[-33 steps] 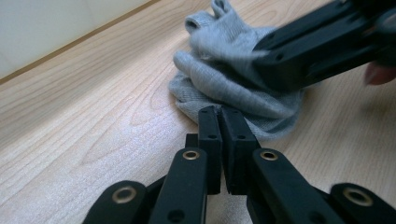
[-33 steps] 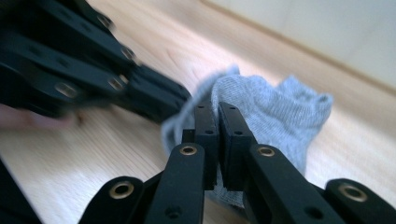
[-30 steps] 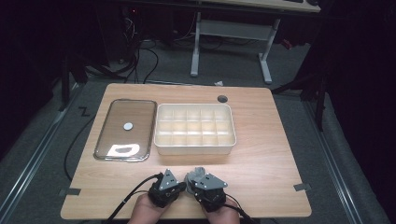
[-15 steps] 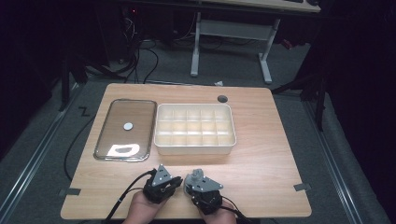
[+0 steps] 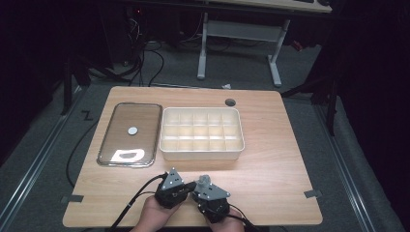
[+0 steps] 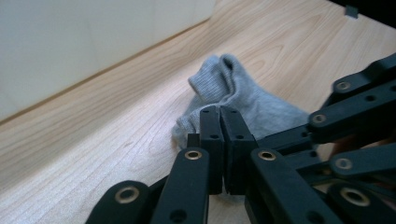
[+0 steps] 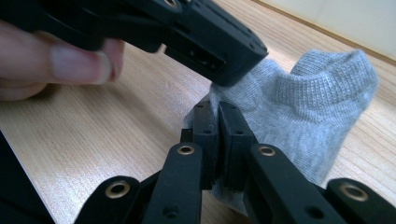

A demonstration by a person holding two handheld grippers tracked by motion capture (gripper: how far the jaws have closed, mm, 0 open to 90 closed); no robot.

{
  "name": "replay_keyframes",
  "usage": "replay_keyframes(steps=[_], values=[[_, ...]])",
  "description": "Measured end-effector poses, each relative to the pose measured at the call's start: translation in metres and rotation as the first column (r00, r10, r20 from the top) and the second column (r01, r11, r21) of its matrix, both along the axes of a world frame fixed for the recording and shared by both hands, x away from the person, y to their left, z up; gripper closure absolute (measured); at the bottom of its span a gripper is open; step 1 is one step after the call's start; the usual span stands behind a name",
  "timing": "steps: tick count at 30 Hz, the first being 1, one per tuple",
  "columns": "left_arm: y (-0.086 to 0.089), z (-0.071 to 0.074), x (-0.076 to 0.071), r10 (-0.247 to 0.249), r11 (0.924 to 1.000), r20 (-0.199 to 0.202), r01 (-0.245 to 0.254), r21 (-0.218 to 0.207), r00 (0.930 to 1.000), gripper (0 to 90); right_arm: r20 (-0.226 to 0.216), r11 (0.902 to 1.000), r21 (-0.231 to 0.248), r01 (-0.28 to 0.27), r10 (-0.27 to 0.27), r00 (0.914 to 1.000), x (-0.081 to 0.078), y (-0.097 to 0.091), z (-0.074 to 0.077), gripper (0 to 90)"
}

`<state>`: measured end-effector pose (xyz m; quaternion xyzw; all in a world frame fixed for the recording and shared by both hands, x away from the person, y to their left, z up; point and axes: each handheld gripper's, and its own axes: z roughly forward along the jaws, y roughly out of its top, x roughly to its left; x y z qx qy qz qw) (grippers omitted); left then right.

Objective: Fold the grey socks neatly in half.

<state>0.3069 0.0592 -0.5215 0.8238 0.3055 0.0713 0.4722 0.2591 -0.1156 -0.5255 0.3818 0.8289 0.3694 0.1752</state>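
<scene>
A small grey sock lies on the wooden table near its front edge. Its ribbed cuff points toward the white box. My left gripper has its jaws pressed together over the sock's near edge, and they have just closed further. My right gripper is shut, with a fold of the sock pinched between its tips. The left gripper's black body reaches the same sock from the upper left. In the high view both grippers, left and right, meet tip to tip.
A white box with several compartments stands mid-table, and its wall rises close behind the sock. A clear lid with a metal rim lies left of it. A cable hole sits at the back. The table's front edge is just under the hands.
Both hands stay at the front edge. The left gripper has shifted slightly, and the two grippers' tips now sit closer together.
</scene>
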Motion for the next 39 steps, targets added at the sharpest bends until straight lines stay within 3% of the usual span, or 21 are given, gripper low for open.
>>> replay_keyframes(steps=[2, 6, 7, 10, 12, 17, 19, 24, 27, 29, 32, 36, 39], values=[[-0.001, -0.002, 0.002, 0.004, 1.0000, -0.017, -0.004, 0.008, 0.9999, 88.8, 0.000, 1.0000, 0.000, -0.002, 0.002, 1.0000, 0.000, 0.000, 0.000, 86.9], [-0.003, -0.007, 0.004, 0.002, 0.9995, -0.013, -0.002, 0.033, 0.9999, 89.3, -0.020, 0.9997, 0.019, -0.015, 0.015, 0.9997, 0.001, -0.002, 0.004, 81.6], [-0.003, -0.008, 0.005, 0.003, 0.9995, -0.015, -0.002, 0.031, 0.9999, 89.3, 0.012, 0.9972, 0.074, -0.016, 0.015, 0.9998, -0.004, -0.009, 0.017, 81.4], [-0.003, -0.008, 0.005, 0.004, 0.9995, -0.013, -0.003, 0.031, 0.9999, 89.3, 0.044, 0.9949, 0.101, 0.001, -0.006, 0.9990, -0.006, -0.019, 0.028, 82.0], [-0.003, -0.008, 0.005, 0.004, 0.9995, -0.011, -0.003, 0.030, 0.9999, 89.3, 0.061, 0.9965, 0.080, 0.024, -0.029, 0.9977, -0.004, -0.029, 0.032, 82.1], [-0.003, -0.008, 0.007, 0.009, 0.9995, -0.003, -0.009, 0.031, 1.0000, 89.3, 0.024, 0.9975, 0.055, 0.045, -0.046, 0.9986, 0.001, -0.037, 0.017, 81.9], [-0.003, -0.009, 0.008, 0.010, 0.9995, 0.004, -0.010, 0.032, 0.9999, 89.3, 0.007, 0.9986, 0.015, 0.051, -0.051, 0.9987, 0.004, -0.035, 0.008, 81.5], [-0.001, -0.007, 0.008, 0.023, 0.9991, 0.018, -0.023, 0.036, 0.9996, 89.0, -0.006, 0.9973, 0.032, 0.066, -0.066, 0.9978, 0.006, -0.036, 0.002, 81.6], [-0.001, 0.005, 0.000, 0.022, 0.9998, 0.038, -0.022, -0.004, 0.9990, 86.4, -0.015, 0.9965, 0.049, 0.067, -0.067, 0.9977, 0.007, -0.037, 0.000, 82.3], [-0.008, 0.014, -0.010, -0.016, 0.9992, 0.059, 0.018, -0.035, 0.9981, 85.8, -0.018, 0.9960, 0.061, 0.065, -0.064, 0.9978, 0.008, -0.039, -0.001, 82.4], [-0.012, 0.013, -0.013, -0.037, 0.9978, 0.044, 0.039, -0.054, 0.9984, 86.0, -0.018, 0.9957, 0.065, 0.066, -0.065, 0.9977, 0.007, -0.039, -0.001, 82.5], [-0.017, 0.000, -0.012, -0.046, 0.9988, 0.023, 0.046, -0.013, 0.9987, 86.0, -0.020, 0.9954, 0.067, 0.069, -0.068, 0.9975, 0.007, -0.039, -0.001, 82.5], [-0.019, -0.006, -0.012, -0.046, 0.9984, 0.031, 0.045, 0.033, 0.9984, 86.0, -0.020, 0.9953, 0.072, 0.065, -0.064, 0.9978, 0.007, -0.040, -0.002, 82.6]])
